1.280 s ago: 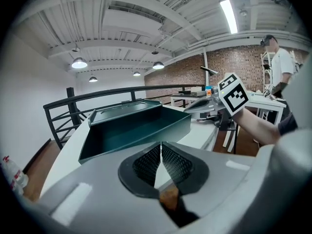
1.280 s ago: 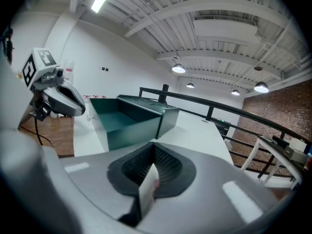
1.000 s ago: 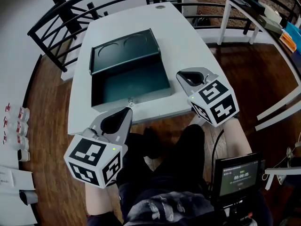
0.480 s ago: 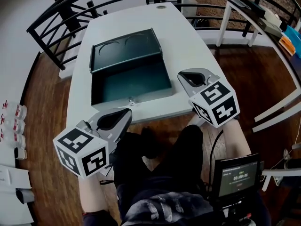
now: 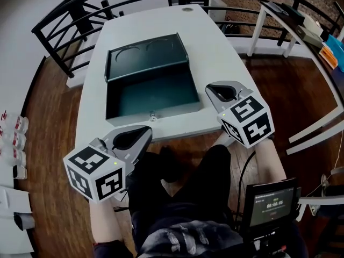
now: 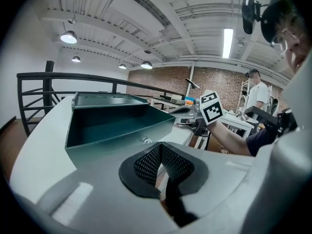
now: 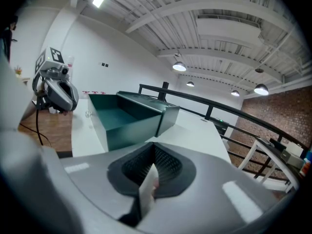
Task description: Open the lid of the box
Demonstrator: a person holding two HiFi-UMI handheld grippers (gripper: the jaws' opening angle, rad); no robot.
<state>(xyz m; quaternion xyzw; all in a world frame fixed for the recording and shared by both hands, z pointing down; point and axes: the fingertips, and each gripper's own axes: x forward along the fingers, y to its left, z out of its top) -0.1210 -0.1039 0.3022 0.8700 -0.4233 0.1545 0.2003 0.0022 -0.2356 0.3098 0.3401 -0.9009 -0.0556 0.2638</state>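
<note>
Your box (image 5: 150, 93) sits mid-table on the white table (image 5: 217, 52), closer to the near edge than the far one. Its lid (image 5: 148, 58) is already swung back behind it, so the green inside is wide open from above. The small latch (image 5: 152, 113) is on the front wall, just in from the table's near edge. Your left gripper (image 5: 146, 130) hangs off that near edge over your lap, jaws pressed together on nothing, tips near the latch but apart from it. Your right gripper (image 5: 210, 87) is over the table's near right corner, just beside the box's front right corner without touching, jaws together too and empty. Room-wise, there's a bare strip of table down both sides of the box, wider on the right, plus a long stretch past the lid. A black railing (image 5: 80, 9) wraps the far and left sides, and a small monitor (image 5: 270, 202) sits by your right leg.
</note>
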